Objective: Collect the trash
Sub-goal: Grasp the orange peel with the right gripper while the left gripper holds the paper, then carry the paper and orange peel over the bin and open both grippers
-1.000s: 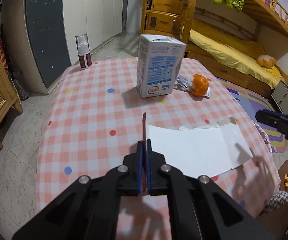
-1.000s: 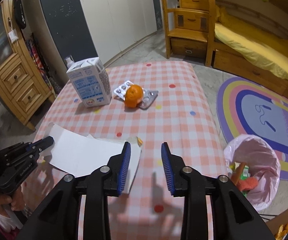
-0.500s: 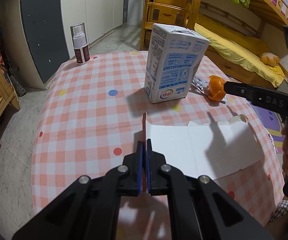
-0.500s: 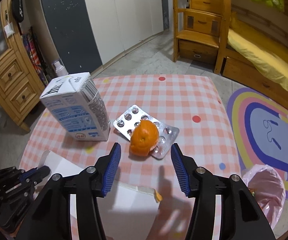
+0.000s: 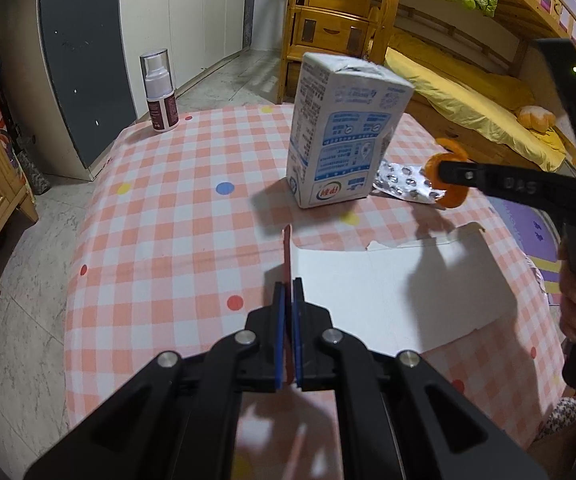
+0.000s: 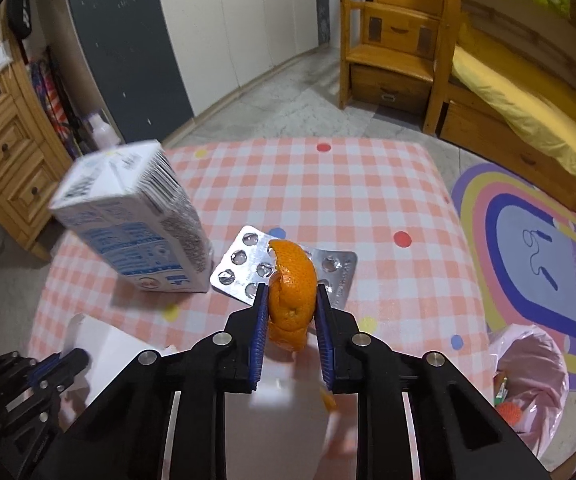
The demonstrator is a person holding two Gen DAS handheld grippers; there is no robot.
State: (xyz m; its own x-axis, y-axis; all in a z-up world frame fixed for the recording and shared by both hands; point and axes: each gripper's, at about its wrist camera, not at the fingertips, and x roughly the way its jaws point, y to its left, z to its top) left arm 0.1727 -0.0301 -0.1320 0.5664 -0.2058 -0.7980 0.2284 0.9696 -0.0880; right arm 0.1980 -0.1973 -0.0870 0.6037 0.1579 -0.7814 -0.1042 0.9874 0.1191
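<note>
Right gripper [image 6: 290,307]: jaws have just been closing, pads now pressed on the orange peel [image 6: 291,292], above the blister pack [image 6: 244,264] beside the milk carton [image 6: 140,220] — the peel's lower end is hidden. Left gripper [image 5: 287,316]: clamped on the thin edge of the flattened white box [image 5: 387,292] on the table [image 5: 168,220]. Pink trash bag [image 6: 535,360] on the floor — partly cut off.
</note>
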